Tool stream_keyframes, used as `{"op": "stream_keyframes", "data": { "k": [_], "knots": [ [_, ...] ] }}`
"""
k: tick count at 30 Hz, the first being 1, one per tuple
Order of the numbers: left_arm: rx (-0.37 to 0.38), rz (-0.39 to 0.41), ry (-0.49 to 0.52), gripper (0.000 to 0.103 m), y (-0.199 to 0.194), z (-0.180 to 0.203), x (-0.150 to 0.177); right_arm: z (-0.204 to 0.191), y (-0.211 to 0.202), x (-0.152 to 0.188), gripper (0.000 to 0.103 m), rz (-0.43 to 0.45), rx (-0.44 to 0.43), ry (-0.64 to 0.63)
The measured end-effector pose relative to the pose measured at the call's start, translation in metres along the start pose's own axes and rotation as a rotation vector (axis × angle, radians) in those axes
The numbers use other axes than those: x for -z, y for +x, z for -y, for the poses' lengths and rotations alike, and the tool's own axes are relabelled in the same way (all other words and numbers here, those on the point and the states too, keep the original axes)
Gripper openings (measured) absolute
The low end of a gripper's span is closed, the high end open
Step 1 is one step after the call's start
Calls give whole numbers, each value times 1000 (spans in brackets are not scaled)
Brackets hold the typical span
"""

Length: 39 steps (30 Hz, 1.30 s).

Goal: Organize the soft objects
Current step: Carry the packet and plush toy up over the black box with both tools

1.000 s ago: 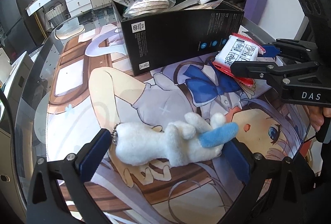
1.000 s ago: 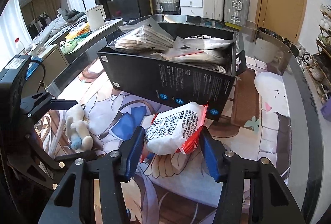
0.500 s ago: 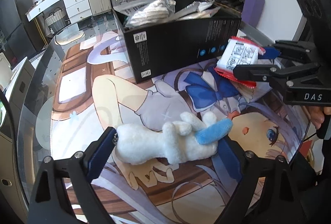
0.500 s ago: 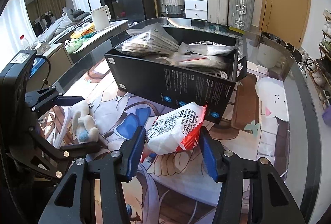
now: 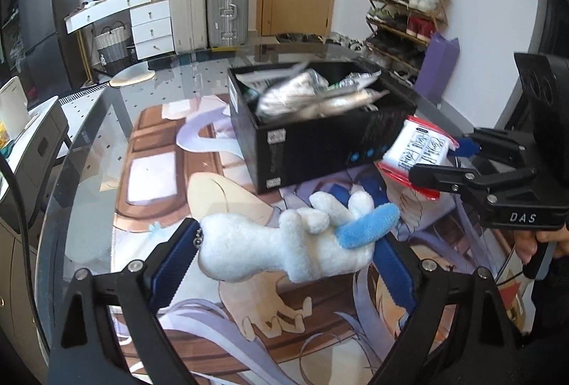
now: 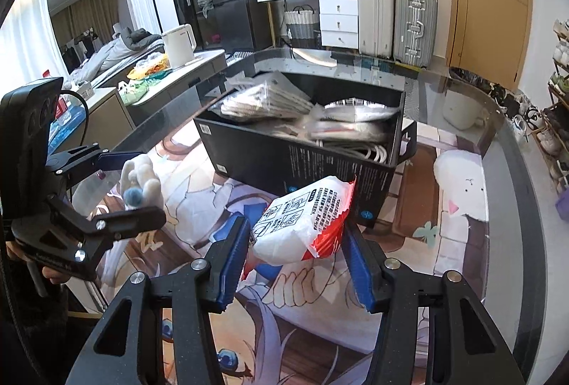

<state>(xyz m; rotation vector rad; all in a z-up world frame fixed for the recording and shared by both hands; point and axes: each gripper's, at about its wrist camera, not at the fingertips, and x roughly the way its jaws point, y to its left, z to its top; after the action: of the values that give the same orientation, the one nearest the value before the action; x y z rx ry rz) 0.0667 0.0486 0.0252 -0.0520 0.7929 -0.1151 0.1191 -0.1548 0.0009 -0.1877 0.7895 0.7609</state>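
A white plush toy (image 5: 284, 253) with a blue part and a small ball chain hangs clear of the printed mat, lying crosswise between the blue pads of my left gripper (image 5: 284, 246), which is shut on it. My right gripper (image 6: 295, 239) is shut on a white and red packet (image 6: 302, 221) just in front of an open black box (image 6: 302, 157). The box holds several bagged items. In the left wrist view the packet (image 5: 416, 146) and right gripper (image 5: 439, 161) sit beside the box (image 5: 320, 143). The right wrist view shows the plush (image 6: 142, 175) in my left gripper (image 6: 135, 185).
A glass table (image 6: 515, 207) carries an anime-print mat (image 5: 160, 171) under both grippers. A white mug (image 6: 462, 111) stands at the table's back right. A kettle (image 6: 179, 43) sits on a side counter. Suitcases (image 5: 213, 11) and a shoe rack (image 5: 409, 8) line the far wall.
The left jaws closed on the plush, which lay on the mat, and lifted it. The right gripper rose a little with the packet. The box top shows more in both views.
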Motion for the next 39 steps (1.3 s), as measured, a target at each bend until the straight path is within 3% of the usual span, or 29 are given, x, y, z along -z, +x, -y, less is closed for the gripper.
{"op": "stream_keyframes", "data": {
  "k": [16, 29, 39],
  "knots": [
    [-32, 107, 1, 93, -12, -3, -36, 9, -31, -16, 53, 129, 20, 47],
    [-34, 146, 28, 93, 1, 6, -79, 27, -30, -45, 53, 164, 60, 79],
    [-37, 143, 31, 93, 21, 3, -105, 38, -8, -64, 53, 141, 46, 76]
  ]
}}
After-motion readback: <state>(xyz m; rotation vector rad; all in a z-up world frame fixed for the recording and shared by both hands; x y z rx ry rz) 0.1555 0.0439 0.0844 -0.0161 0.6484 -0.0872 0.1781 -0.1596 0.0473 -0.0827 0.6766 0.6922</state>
